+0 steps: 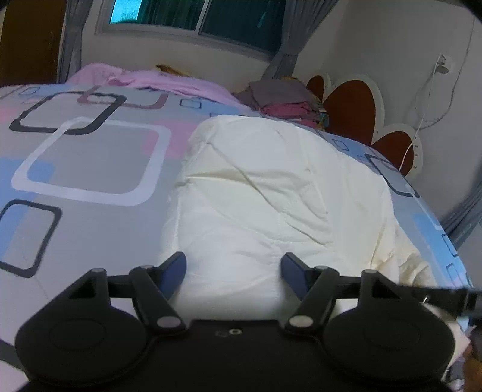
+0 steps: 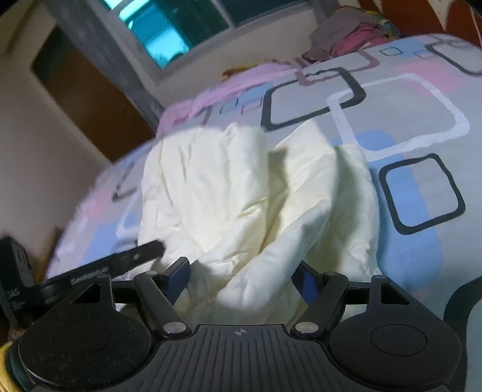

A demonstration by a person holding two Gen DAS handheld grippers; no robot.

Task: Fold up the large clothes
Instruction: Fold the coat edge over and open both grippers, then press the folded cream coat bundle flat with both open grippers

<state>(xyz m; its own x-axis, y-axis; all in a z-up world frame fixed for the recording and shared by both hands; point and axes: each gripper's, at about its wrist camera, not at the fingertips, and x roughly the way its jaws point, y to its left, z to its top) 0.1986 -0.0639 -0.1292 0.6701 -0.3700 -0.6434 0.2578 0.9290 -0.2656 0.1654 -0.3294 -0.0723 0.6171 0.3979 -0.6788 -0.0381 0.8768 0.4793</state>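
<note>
Two claws are hanging over a big bed, and both are spread wide with nothing pinched between their blue tips. The left claw (image 1: 233, 267) is sitting low, just above the near edge of a big cream-white piece of clothing (image 1: 271, 196). That clothing is lying right in front of this claw and is running away from it, puffy and full of creases. Its cloth is showing in the gap between the two tips, but the tips are not squeezing it. The bed cover (image 1: 90, 162), with its gray, blue and pink squares, is stretching out to the left of the claw and far ahead. Way ahead, a pink cloth (image 1: 168, 81) is lying at the far side of the bed. A pile of folded clothes (image 1: 286, 96) is sitting ahead and a bit to the right, near a brown heart-shaped headboard (image 1: 352, 102). A window (image 1: 195, 18) is showing high up past the bed. The right claw (image 2: 244, 277) is also hanging right over the cream-white piece of clothing (image 2: 226, 196), which is bunched up in folds in front of it. One thick fold is rising up between its tips, and I cannot tell if it is touching them. The bed cover (image 2: 415, 193) is lying to the right of this claw. The other claw's black arm is poking in from the left.
</note>
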